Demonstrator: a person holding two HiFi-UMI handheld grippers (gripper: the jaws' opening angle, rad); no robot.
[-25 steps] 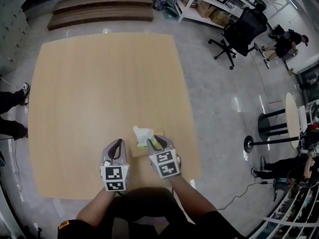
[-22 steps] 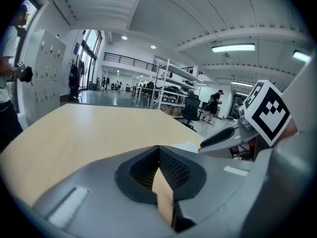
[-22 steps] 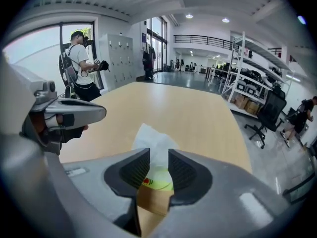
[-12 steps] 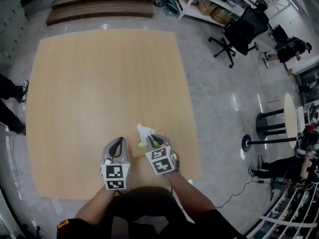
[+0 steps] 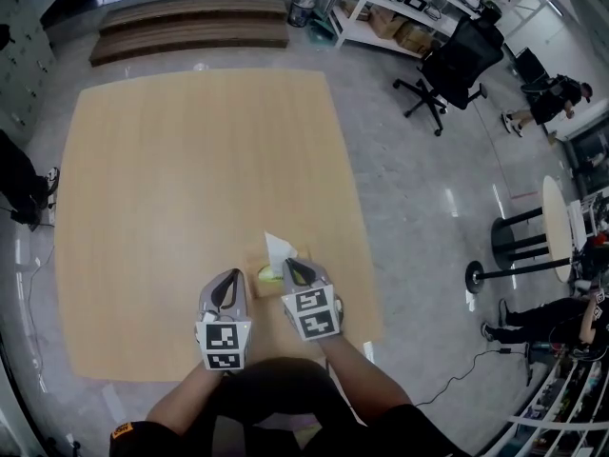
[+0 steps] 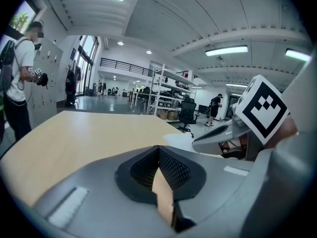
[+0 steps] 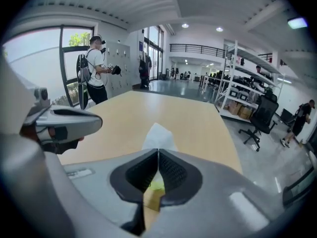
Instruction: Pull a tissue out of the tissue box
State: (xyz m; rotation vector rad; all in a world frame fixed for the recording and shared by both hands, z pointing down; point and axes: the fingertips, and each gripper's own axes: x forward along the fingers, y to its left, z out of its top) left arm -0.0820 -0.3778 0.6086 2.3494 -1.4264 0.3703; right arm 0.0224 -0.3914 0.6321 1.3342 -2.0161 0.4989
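As its jaws have just been closing, right gripper (image 5: 290, 267) now pinches the tissue (image 5: 277, 247) standing atop the tissue box (image 5: 255, 272) | left gripper (image 5: 227, 276) clenched empty, just left of the tissue box | judged ready to pull

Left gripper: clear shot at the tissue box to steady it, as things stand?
Likely yes: the left gripper sits just left of the tissue box, jaws shut, and nothing stands on the table between them. It would need to open before grasping the box.
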